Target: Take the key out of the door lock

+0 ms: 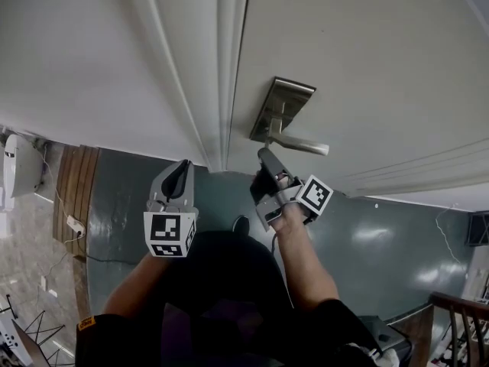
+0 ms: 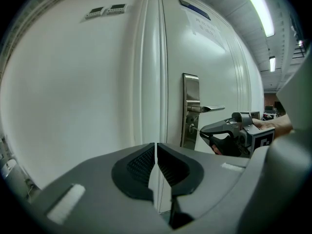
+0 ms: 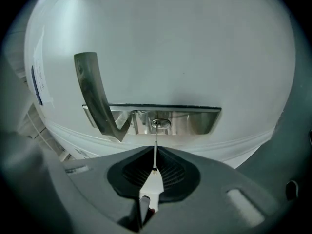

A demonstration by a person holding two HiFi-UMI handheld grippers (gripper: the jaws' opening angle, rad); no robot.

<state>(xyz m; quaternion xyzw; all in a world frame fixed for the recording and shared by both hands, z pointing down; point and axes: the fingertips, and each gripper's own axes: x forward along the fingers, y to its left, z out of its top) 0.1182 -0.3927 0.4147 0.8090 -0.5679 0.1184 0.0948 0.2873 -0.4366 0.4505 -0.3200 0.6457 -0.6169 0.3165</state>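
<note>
Jaws of the right gripper (image 3: pixel 155 165) are pinched on the key (image 3: pixel 155 147). The key shows edge-on as a thin blade running from between the pads toward 12 o'clock, with its tip in the lock (image 3: pixel 160 124). The lock sits in a brushed-metal plate (image 3: pixel 195 121) on the white door (image 3: pixel 185 48). From the plate's left end the handle (image 3: pixel 95 94) juts toward 10 o'clock.

The left gripper (image 2: pixel 156 167) has its jaws pressed together with nothing between them. It is held clear of the door. In the left gripper view the plate stands at 1 o'clock from these jaws, and the right gripper reaches in from 2 o'clock, its tip at the lock just under the handle. In the head view the left gripper lies at 9 o'clock of the right one, near it but apart. Each cube (image 1: pixel 170 235) carries black-and-white square markers.

A paper notice (image 2: pixel 202 26) is stuck on the door, toward 1 o'clock in the left gripper view. Its print is too small to read. Just above it is a dark blue strip (image 2: pixel 194 9). On the wall (image 2: pixel 73 91) at 11 o'clock are two switch plates (image 2: pixel 105 11).
</note>
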